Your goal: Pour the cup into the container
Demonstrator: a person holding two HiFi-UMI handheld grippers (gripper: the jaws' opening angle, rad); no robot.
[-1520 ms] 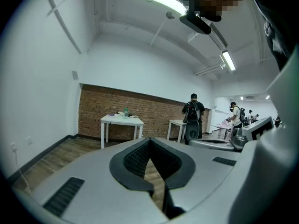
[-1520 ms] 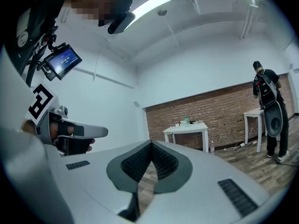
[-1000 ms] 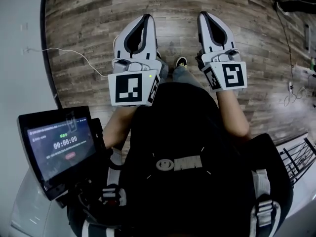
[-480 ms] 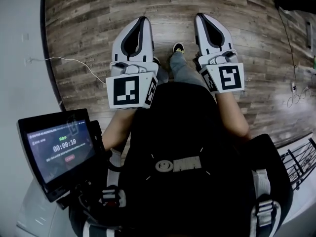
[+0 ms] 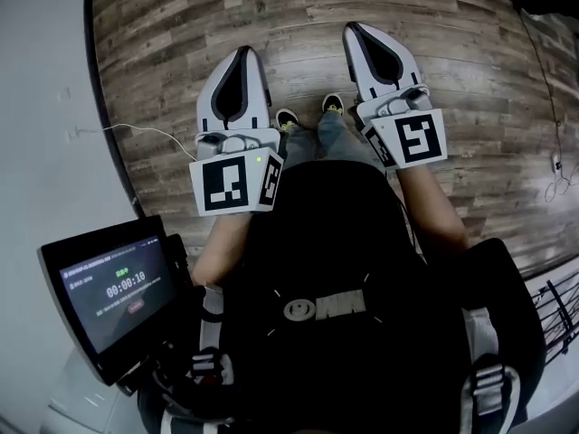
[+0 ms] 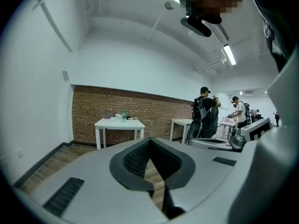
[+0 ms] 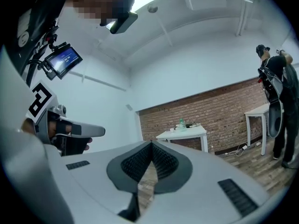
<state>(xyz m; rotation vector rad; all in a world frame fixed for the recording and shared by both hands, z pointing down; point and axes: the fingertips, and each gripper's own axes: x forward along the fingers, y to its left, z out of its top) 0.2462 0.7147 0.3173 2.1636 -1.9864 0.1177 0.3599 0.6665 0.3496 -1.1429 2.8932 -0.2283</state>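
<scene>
Left gripper (image 5: pixel 241 52) and right gripper (image 5: pixel 350 29) each have their jaws pressed together on nothing. They are held out side by side before the person's chest, pointing forward above the wooden floor (image 5: pixel 163 43). The head view shows only floor, shoes (image 5: pixel 288 116) and a screen (image 5: pixel 109 287). Both gripper views show a distant white surface (image 6: pixel 119 123) by a brick wall (image 6: pixel 159 108). It carries a bottle (image 6: pixel 124 114) and items too small to identify as cup or container.

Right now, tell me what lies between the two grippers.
In the head view, the person's legs and shoes show between the left gripper and the right gripper, both shut and empty, over the wooden floor.
</scene>
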